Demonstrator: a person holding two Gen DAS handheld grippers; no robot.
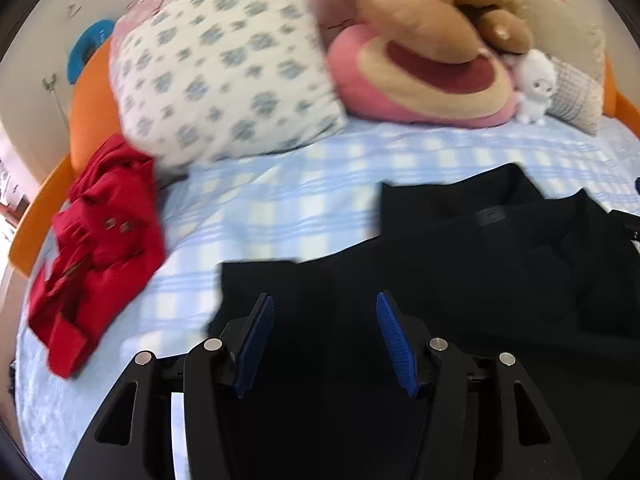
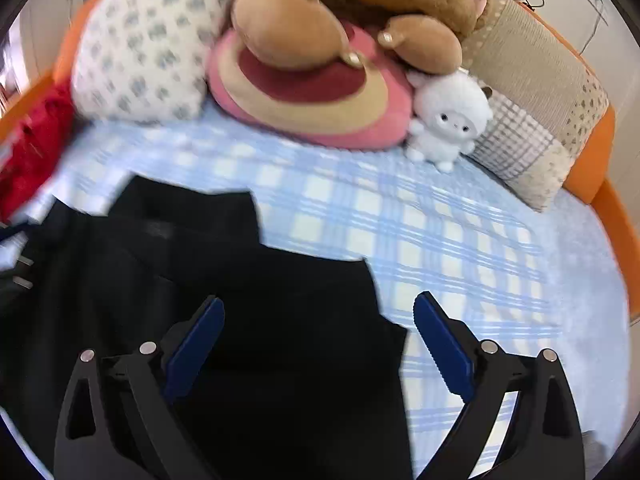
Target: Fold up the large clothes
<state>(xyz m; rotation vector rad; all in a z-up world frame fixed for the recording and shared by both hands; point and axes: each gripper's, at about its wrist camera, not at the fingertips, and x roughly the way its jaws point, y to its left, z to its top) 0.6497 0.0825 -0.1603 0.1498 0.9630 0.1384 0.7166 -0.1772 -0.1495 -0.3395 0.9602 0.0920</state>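
Presently, left wrist view: left tool (image 1: 325, 340) is spread wide, nothing between its blue pads (image 1: 256, 344), hovering over the near-left part of the black garment (image 1: 460, 280). Garment lies on the checked bed sheet (image 1: 280, 208), collar end toward the pillows, partly folded by the look of its straight left edge. Red jacket (image 1: 96, 252) sits crumpled well to the left, apart from the black one. Dotted pillow (image 1: 224, 72) and plush toys (image 1: 432, 40) are at the head of the bed.

Right wrist view: right tool (image 2: 316, 344) is also wide and empty, straddling the garment's right edge; one pad (image 2: 196, 344) is over cloth, the other over bare sheet. Garment (image 2: 240, 300) fills the near-left of this view. Small white plush (image 2: 448, 120) stands beyond, well clear.

Judgement: step in hand looks like taking hold of the near edge for the next fold. To do it well:
- drop both tools to the same edge, symmetric about the garment's midline
- pinch all layers, not the top one only; black on black hides the layer count
- avoid catching the sheet with the right outer pad
- lift evenly, carry toward the collar, lay flat

Frames are blurred; exact hem position not readable.
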